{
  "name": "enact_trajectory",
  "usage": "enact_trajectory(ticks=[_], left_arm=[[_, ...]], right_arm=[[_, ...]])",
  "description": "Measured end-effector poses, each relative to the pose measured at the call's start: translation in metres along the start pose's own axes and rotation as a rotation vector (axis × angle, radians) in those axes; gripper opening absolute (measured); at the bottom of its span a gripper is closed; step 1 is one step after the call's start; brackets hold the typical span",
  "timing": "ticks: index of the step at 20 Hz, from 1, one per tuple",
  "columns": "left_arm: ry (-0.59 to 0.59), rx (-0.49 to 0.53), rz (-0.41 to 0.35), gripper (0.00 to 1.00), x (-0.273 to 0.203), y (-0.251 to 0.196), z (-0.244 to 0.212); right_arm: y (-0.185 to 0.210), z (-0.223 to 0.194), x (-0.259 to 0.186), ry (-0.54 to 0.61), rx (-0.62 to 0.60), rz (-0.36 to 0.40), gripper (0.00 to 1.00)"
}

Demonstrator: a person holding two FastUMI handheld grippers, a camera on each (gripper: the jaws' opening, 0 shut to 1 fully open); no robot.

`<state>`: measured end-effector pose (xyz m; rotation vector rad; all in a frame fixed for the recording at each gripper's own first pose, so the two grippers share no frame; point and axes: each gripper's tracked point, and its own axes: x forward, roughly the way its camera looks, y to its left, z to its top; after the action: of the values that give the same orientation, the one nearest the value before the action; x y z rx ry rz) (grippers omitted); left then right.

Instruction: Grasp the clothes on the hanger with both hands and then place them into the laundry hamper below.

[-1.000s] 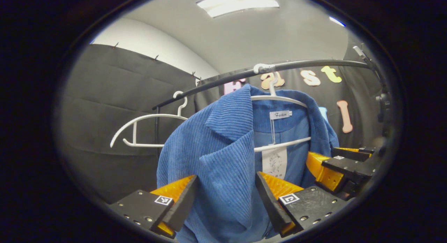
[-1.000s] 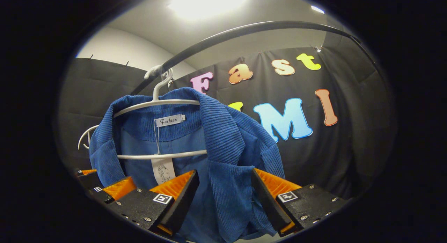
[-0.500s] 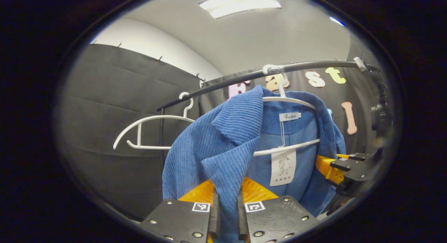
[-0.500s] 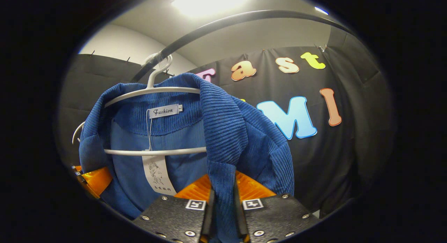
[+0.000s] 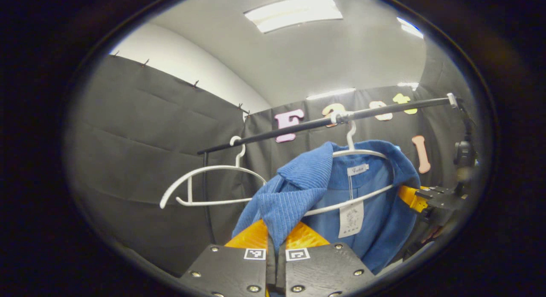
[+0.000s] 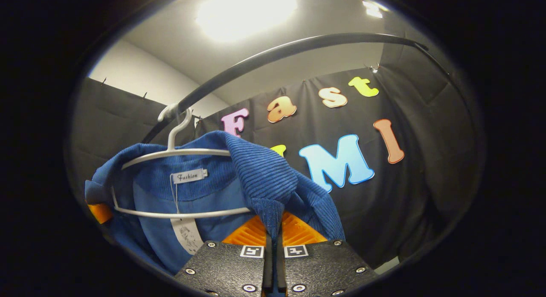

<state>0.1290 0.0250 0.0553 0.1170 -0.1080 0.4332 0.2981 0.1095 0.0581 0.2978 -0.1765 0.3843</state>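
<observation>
A blue corduroy jacket [image 5: 307, 190] hangs open on a white hanger [image 5: 362, 154] hooked over a black rail [image 5: 384, 111]. In the left gripper view my left gripper [image 5: 275, 252] is shut on the jacket's near lapel, the cloth pinched between its fingers. The right gripper [image 5: 431, 199] shows at the jacket's far side there. In the right gripper view my right gripper [image 6: 273, 250] is shut on the other lapel of the jacket [image 6: 260, 181], just below the hanger [image 6: 179, 154] and its lower bar. The left gripper [image 6: 100, 211] peeks out at the jacket's left edge.
A second white hanger [image 5: 209, 186] hangs bare on the rail to the left of the jacket. The rail's upright post [image 5: 207, 194] stands behind it. Black cloth walls close in the booth on all sides. A ceiling light [image 5: 294, 13] is overhead.
Both grippers went from open around the lapels to shut on them. Both have since pulled back and down, so the jacket and rail look smaller and farther.
</observation>
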Motion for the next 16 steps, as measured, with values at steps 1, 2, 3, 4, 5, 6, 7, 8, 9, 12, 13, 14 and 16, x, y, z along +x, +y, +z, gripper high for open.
enact_trajectory(ticks=[1, 2, 3, 4, 5, 6, 7, 8, 9, 12, 13, 14, 16], left_arm=[[-0.006, -0.001, 0.002, 0.02, 0.001, 0.006, 0.005], [-0.007, -0.006, -0.001, 0.07, 0.002, 0.011, 0.008], [-0.004, -0.011, -0.007, 0.07, 0.003, 0.014, 0.009], [-0.004, -0.018, -0.013, 0.07, 0.004, 0.019, 0.013], [-0.008, -0.022, -0.016, 0.07, 0.004, 0.022, 0.018], [-0.023, -0.018, -0.012, 0.07, 0.005, 0.028, 0.025], [-0.038, -0.012, -0.01, 0.07, 0.007, 0.036, 0.033], [-0.053, -0.009, -0.01, 0.07, 0.009, 0.042, 0.041], [-0.068, -0.009, -0.013, 0.07, 0.011, 0.047, 0.049], [-0.095, -0.015, -0.023, 0.07, 0.024, 0.063, 0.068], [-0.101, -0.01, -0.027, 0.02, 0.028, 0.068, 0.072], [-0.108, -0.002, -0.034, 0.02, 0.033, 0.07, 0.076], [-0.116, 0.011, -0.067, 0.02, 0.045, 0.072, 0.08]], right_arm=[[-0.007, 0.007, 0.003, -0.017, 0.018, -0.017, 0.03], [-0.014, 0.013, 0.007, -0.03, 0.034, -0.027, 0.02], [-0.02, 0.018, 0.01, -0.042, 0.041, -0.037, 0.03], [-0.026, 0.023, 0.012, -0.05, 0.043, -0.047, 0.03], [-0.031, 0.028, 0.014, -0.059, 0.043, -0.055, 0.03], [-0.035, 0.033, 0.016, -0.071, 0.042, -0.063, 0.03], [-0.039, 0.037, 0.019, -0.08, 0.04, -0.07, 0.03], [-0.041, 0.041, 0.022, -0.086, 0.038, -0.073, 0.01], [-0.044, 0.044, 0.026, -0.089, 0.034, -0.076, 0.03], [-0.05, 0.046, 0.037, -0.086, 0.023, -0.087, 0.03], [-0.051, 0.045, 0.042, -0.084, 0.023, -0.087, 0.03], [-0.052, 0.044, 0.046, -0.081, 0.018, -0.085, 0.03], [-0.054, 0.041, 0.054, -0.075, -0.009, -0.087, 0.03]])
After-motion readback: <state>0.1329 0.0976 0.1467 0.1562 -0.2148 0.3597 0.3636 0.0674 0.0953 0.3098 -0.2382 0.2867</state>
